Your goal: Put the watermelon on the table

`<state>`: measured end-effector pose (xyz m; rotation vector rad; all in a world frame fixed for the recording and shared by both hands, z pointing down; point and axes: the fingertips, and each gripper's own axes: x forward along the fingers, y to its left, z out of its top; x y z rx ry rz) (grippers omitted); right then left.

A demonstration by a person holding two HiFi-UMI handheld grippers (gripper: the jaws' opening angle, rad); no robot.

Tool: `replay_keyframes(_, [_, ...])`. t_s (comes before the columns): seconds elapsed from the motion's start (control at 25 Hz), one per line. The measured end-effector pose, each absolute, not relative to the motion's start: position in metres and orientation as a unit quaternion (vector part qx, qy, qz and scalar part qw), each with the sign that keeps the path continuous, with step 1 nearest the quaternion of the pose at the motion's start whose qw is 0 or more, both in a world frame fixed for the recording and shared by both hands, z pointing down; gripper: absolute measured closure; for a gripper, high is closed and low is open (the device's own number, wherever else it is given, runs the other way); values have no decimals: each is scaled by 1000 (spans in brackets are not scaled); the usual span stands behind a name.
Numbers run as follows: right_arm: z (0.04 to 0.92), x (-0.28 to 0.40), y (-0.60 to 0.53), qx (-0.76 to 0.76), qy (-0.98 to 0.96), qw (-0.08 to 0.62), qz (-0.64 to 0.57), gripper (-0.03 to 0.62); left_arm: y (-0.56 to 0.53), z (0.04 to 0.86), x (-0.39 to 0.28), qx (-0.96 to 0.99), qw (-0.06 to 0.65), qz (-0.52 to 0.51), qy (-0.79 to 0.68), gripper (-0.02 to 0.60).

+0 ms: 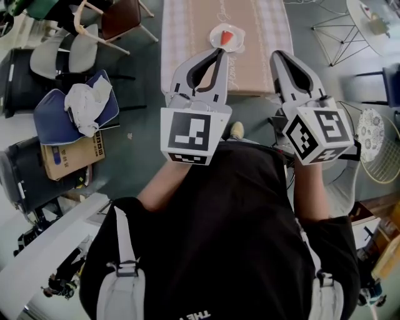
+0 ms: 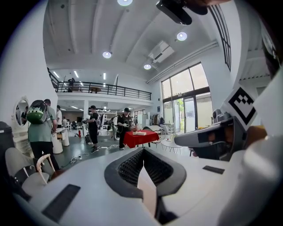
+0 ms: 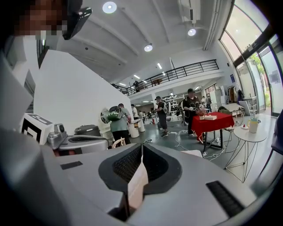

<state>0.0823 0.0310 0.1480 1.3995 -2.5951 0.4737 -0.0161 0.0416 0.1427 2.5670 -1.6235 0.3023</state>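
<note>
A red watermelon slice (image 1: 226, 37) lies on a small white plate (image 1: 236, 31) on the table (image 1: 187, 37), which has a pale checked cloth and a tan runner, at the top of the head view. Both grippers are held level in front of the person, short of the table's near edge. My left gripper (image 1: 220, 53) is shut with nothing between its pads; its tip appears just below the plate. My right gripper (image 1: 275, 56) is shut and empty too, beside the left one. In the gripper views the jaws (image 2: 143, 151) (image 3: 141, 146) meet, and neither view shows the watermelon.
Chairs crowd the left: one with a blue cushion and crumpled white cloth (image 1: 84, 103), with a cardboard box (image 1: 72, 156) below it. A wire-legged round table (image 1: 369, 19) stands at the right. Ahead in the hall are people and a red-clothed table (image 3: 211, 123).
</note>
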Motion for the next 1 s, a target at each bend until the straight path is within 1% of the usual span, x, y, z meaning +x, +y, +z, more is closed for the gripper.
replay_keyframes(0.72, [143,67,28,452,-876,78,150,571,37,143,-25,840,50,91,-533,571])
replay_keyframes(1.0, [141,70,30,451,-877,76,146,571,38,141,-17,843,46,90,-528,571])
